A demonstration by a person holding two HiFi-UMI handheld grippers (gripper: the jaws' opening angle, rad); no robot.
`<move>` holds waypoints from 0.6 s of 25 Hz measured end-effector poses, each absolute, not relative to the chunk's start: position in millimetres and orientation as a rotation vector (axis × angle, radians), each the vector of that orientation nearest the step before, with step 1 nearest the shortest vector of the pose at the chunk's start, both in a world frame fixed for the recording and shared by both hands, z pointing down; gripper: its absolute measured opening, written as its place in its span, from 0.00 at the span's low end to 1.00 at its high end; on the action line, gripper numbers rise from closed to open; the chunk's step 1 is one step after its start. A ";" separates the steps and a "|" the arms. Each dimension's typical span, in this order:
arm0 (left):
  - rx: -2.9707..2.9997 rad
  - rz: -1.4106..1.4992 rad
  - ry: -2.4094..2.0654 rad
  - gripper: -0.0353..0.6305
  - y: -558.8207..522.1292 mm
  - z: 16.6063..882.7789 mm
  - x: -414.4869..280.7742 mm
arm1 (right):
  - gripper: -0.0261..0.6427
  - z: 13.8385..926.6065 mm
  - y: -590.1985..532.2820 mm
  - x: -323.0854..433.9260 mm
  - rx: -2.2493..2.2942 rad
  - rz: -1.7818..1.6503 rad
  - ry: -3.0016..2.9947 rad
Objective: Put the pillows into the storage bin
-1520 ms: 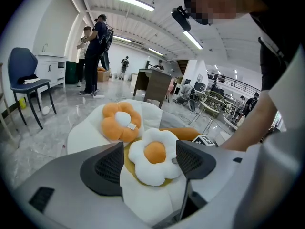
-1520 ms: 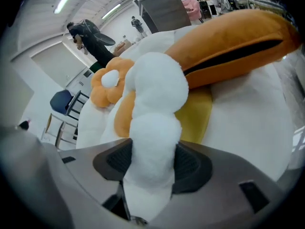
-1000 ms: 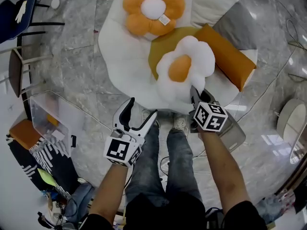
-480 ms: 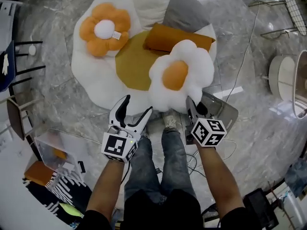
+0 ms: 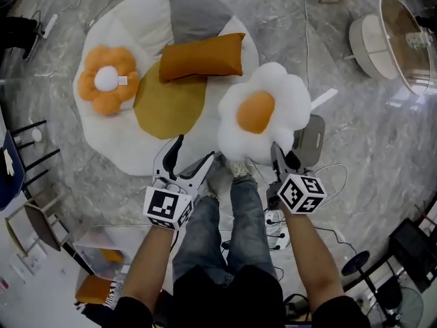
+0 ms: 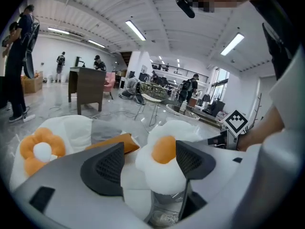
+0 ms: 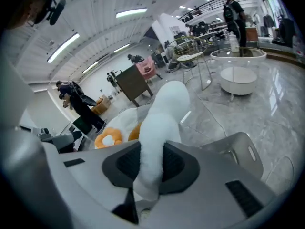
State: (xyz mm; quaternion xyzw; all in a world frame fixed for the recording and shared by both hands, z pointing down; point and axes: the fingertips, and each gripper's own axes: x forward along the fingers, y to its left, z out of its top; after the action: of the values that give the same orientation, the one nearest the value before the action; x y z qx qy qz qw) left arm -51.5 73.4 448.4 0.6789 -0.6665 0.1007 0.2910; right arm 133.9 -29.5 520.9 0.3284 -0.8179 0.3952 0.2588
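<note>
A white flower pillow with an orange centre hangs in front of me, and my right gripper is shut on its lower edge. In the right gripper view the white edge is pinched between the two pads. My left gripper is open and empty, left of the pillow; its view shows the pillow beyond the jaws. An orange flower pillow, an orange rectangular pillow and a grey pillow lie on a big white cushion with a yellow centre. A clear bin stands at lower left.
A grey plastic seat lies on the marble floor just right of the held pillow. Cables run near my feet. A round white table stands at upper right, and dark chairs line the left edge.
The white flower pillow has come off the big cushion and moved right with my right gripper. The view has swung, so the cushion sits further left and the bin lower.
</note>
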 end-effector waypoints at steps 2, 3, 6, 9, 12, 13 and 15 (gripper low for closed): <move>1.861 0.287 -1.733 0.57 64.9 446.2 -35.3 | 0.17 522.5 -29.2 162.0 0.982 1.117 -2.182; 1.884 0.297 -1.712 0.55 61.2 445.0 -27.1 | 0.17 523.8 -28.9 175.2 1.021 1.133 -2.165; 1.954 0.334 -1.649 0.50 51.0 444.1 -4.6 | 0.17 530.6 -27.6 210.2 1.127 1.184 -2.113; 2.006 0.361 -1.595 0.50 42.1 444.5 14.4 | 0.17 539.5 -23.1 241.8 1.226 1.263 -2.048; 2.043 0.386 -1.546 0.50 36.0 446.6 29.3 | 0.17 551.6 -16.7 269.2 1.316 1.333 -1.978; 2.053 0.396 -1.532 0.50 34.8 447.9 33.7 | 0.17 556.8 -14.5 276.8 1.341 1.351 -1.954; 2.068 0.411 -1.510 0.50 32.4 450.7 42.0 | 0.18 569.1 -10.6 290.7 1.379 1.378 -1.901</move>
State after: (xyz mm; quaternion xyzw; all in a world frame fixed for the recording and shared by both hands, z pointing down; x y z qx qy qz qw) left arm 42.0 32.4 450.7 0.7677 -0.5605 0.1525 0.2705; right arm 290.7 -10.6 569.1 0.4954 -0.6830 0.4948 0.2078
